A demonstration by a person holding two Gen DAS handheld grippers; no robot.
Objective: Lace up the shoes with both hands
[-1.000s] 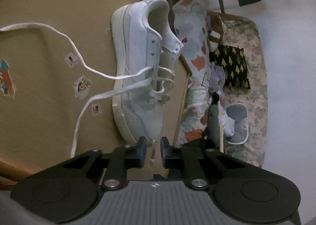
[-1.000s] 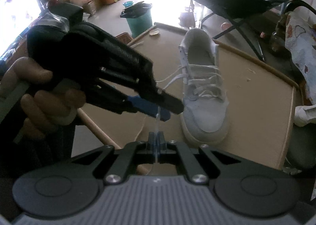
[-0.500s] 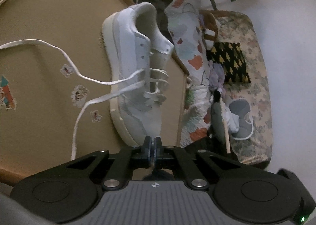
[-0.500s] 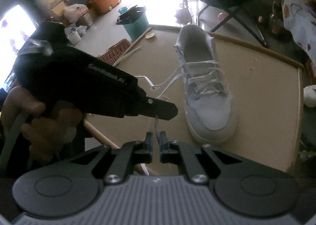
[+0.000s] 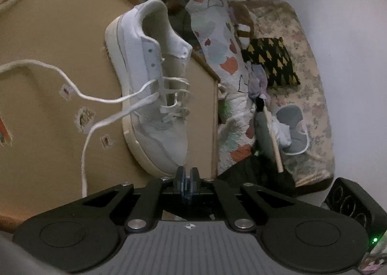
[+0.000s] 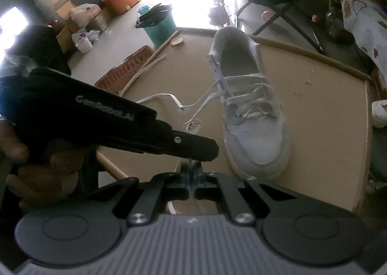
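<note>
Hard to read: the lace tip at the right gripper (image 6: 191,173) is a thin pale sliver between the pads, partly covered by the left gripper's nose; the lace's run below the fingers is hidden by the gripper body. Stickers on the table (image 5: 43,144) are too blurred to make out. The hand (image 6: 36,161) holding the left tool is dark and cut off at the frame edge.

Right gripper: jaws closing, pressed almost together on the white lace end, which stands up between the pads. Left gripper (image 5: 187,177): jaws opening, only a narrow slit (blue pads visible); in its own view nothing can be seen between them. In the right wrist view its nose sits just above the right gripper's fingertips, touching or nearly touching the lace end; cannot tell which.

White sneaker (image 6: 251,115) sits on the tan table, toe toward the grippers, lower eyelets laced, upper ones bare. Two loose lace strands (image 5: 79,91) trail off its side across the tabletop.

Writing: grey lettering on the left tool's side (image 6: 104,112), partly legible, starts "Gen"; the rest is blurred.
</note>
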